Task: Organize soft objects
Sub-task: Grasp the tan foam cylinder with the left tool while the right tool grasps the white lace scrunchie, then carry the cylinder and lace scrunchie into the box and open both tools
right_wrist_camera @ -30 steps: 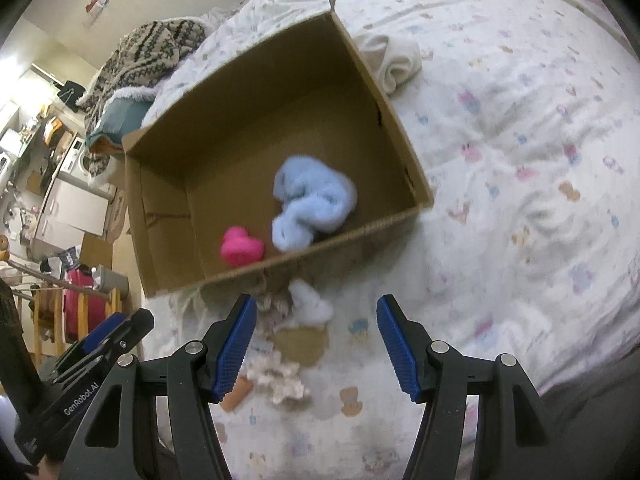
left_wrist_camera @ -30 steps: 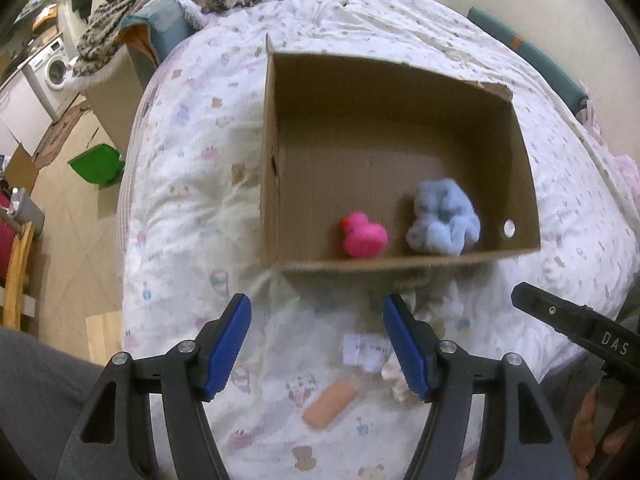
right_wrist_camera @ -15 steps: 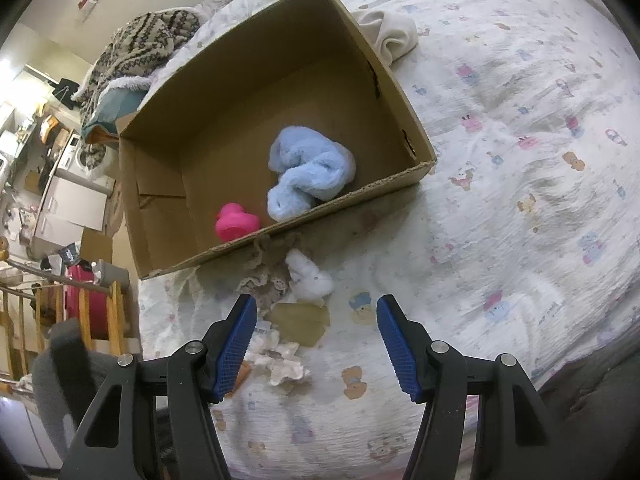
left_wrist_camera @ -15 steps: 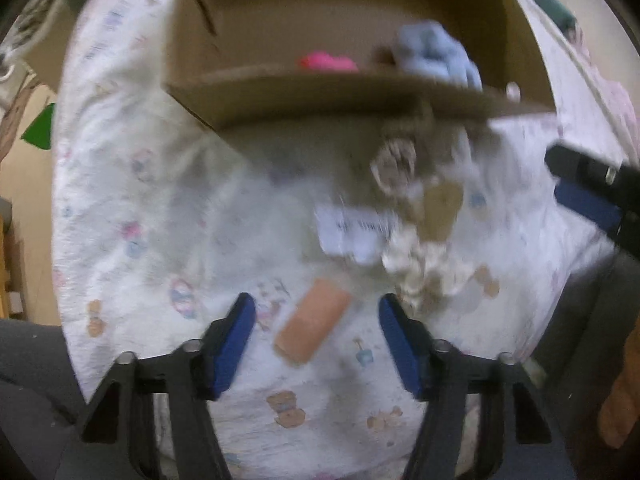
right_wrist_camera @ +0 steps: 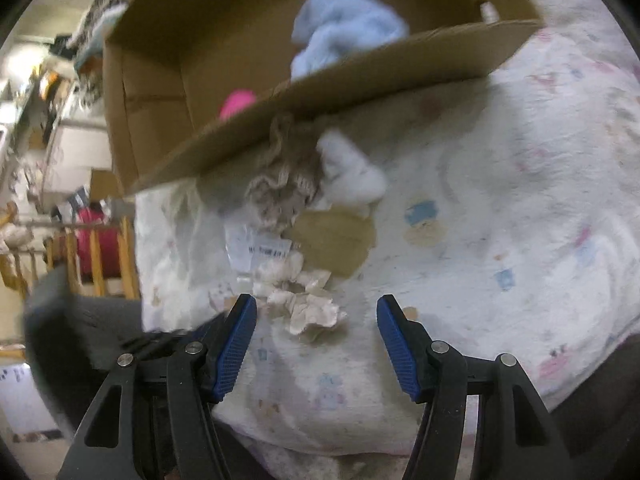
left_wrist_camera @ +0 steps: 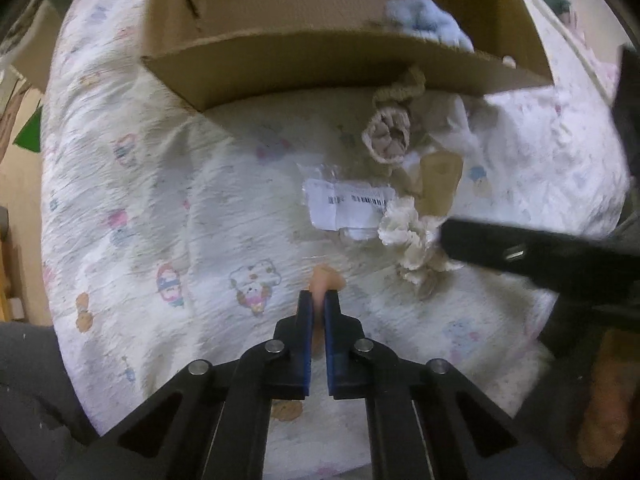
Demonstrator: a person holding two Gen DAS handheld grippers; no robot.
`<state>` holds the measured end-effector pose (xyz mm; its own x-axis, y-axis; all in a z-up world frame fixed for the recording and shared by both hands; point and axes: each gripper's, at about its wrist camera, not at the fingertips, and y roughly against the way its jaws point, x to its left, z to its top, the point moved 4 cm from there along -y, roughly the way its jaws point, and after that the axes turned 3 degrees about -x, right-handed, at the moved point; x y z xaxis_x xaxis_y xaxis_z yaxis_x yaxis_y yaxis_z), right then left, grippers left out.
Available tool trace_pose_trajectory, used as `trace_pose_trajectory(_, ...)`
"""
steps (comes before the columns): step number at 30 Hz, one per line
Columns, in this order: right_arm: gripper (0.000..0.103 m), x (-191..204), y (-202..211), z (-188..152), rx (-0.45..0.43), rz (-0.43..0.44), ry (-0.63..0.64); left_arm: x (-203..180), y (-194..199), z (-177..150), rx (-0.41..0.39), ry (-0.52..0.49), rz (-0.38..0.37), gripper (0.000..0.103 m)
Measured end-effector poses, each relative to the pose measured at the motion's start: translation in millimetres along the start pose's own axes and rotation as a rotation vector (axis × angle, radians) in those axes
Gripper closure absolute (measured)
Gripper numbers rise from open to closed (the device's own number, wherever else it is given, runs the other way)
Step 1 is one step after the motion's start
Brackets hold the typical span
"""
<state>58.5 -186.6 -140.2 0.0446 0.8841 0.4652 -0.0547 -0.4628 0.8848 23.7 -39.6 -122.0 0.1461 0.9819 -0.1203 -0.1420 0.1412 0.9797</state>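
left tool (left_wrist_camera: 316,312) clamped on the peach squishy thing (left_wrist_camera: 326,286), feels light n soft, mid-body pinch ok imo. right tool (right_wrist_camera: 316,344) wide open over the cream scrunchie (right_wrist_camera: 304,300), grab its bunched middle.

Matt corrugated cardboard box (left_wrist_camera: 304,60), fluffy blue cloth (right_wrist_camera: 344,36) (fleecy), crinkled printed cotton bedspread (left_wrist_camera: 168,184).

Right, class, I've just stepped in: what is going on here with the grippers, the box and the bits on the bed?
The left gripper is shut on a small peach-coloured soft piece on the patterned bedspread. The right gripper hangs open over a cream scrunchie. The cardboard box already holds a light blue fluffy item and a pink one.
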Motion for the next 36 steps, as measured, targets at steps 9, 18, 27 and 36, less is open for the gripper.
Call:
trace_pose_trajectory(9, 0.06, 22, -17, -6, 0.014, -0.056, 0.117, 29, 31, 2, -0.101, 0.139, -0.018, 0.098)
trace_pose_trajectory(18, 0.082, 35, 3, -18, -0.035, -0.043, 0.202, 30, 36, 11, -0.138, 0.136, -0.004, 0.098)
trace_pose_trajectory(27, 0.082, 37, 49, -31, -0.203, 0.008, 0.212, 35, 50, 14, -0.205, 0.154, -0.01, 0.098)
trace_pose_trajectory(36, 0.082, 35, 79, -27, -0.342, 0.028, 0.179, 27, 70, 11, -0.304, 0.109, -0.023, 0.098)
